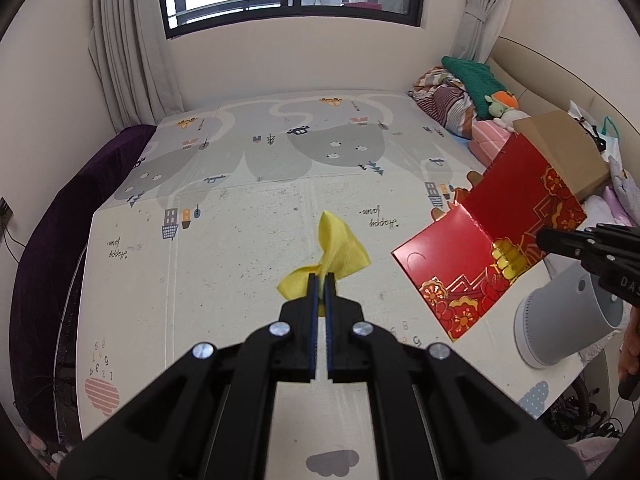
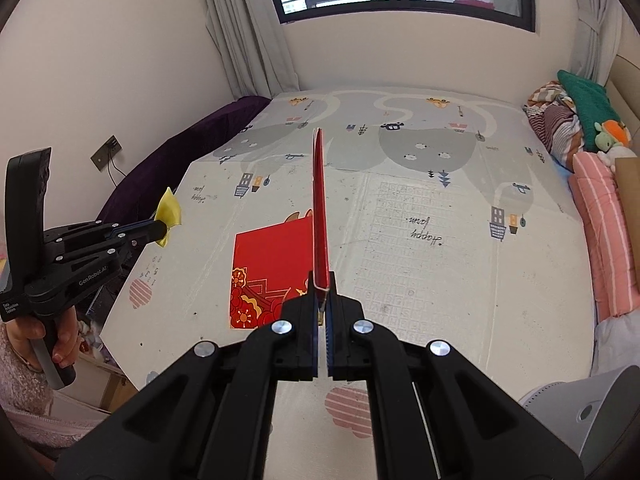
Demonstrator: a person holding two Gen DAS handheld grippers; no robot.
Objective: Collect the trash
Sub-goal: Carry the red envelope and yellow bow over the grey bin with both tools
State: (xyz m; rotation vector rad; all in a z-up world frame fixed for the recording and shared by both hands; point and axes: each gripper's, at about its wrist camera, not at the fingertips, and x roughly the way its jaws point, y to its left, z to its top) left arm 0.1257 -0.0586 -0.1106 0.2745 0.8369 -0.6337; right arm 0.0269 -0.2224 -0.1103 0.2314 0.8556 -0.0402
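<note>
My left gripper [image 1: 323, 282] is shut on a crumpled yellow ribbon [image 1: 340, 248], held up above the play mat [image 1: 224, 216]. In the right wrist view the same left gripper [image 2: 161, 229] shows at the left with the yellow ribbon [image 2: 169, 214] in its tips. A person's hand [image 2: 60, 340] grips its handle. My right gripper [image 2: 323, 304] is shut on the edge of a flattened red gift box [image 2: 320, 208] with gold print, seen edge-on, with one flap [image 2: 272, 272] hanging left. In the left wrist view the red gift box [image 1: 500, 232] hangs in the air from the right gripper [image 1: 546, 240].
A grey round bin [image 1: 568, 320] stands low at the right, also visible as the grey bin [image 2: 592, 412] in the right wrist view. Bedding and soft toys [image 1: 460, 96] are piled at the far right. A dark purple cover [image 1: 60, 216] runs along the mat's left edge.
</note>
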